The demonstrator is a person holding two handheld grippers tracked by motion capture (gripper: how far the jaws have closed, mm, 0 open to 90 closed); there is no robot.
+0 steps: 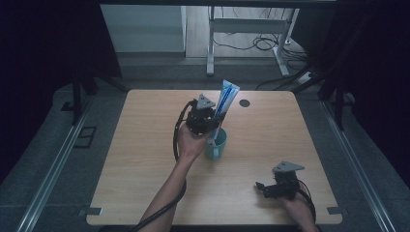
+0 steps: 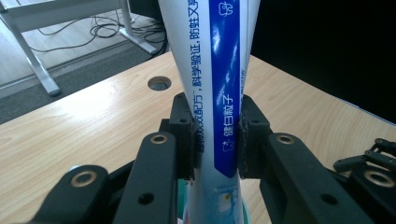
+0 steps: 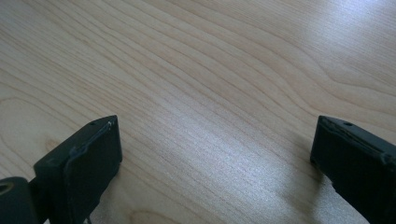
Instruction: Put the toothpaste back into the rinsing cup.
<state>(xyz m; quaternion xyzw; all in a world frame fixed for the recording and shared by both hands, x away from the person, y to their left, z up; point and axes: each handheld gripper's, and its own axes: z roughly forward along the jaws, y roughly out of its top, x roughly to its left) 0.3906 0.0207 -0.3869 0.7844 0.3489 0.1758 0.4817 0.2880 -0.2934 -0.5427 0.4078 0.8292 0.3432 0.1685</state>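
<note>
Wood-grain table (image 1: 145, 159) carries a teal cup (image 1: 216, 144) near its middle, where the left gripper (image 2: 217, 135), clamped on the toothpaste tube (image 2: 212, 60), seems midway through standing it inside, while the right gripper (image 3: 215, 154) rests spread near the front-right corner.

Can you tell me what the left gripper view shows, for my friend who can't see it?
The left gripper has its two black jaws shut on a white and blue toothpaste tube that stands upright. Behind it is a wooden table with a round hole, and the rim of a teal cup peeks out just below the jaws.
</note>
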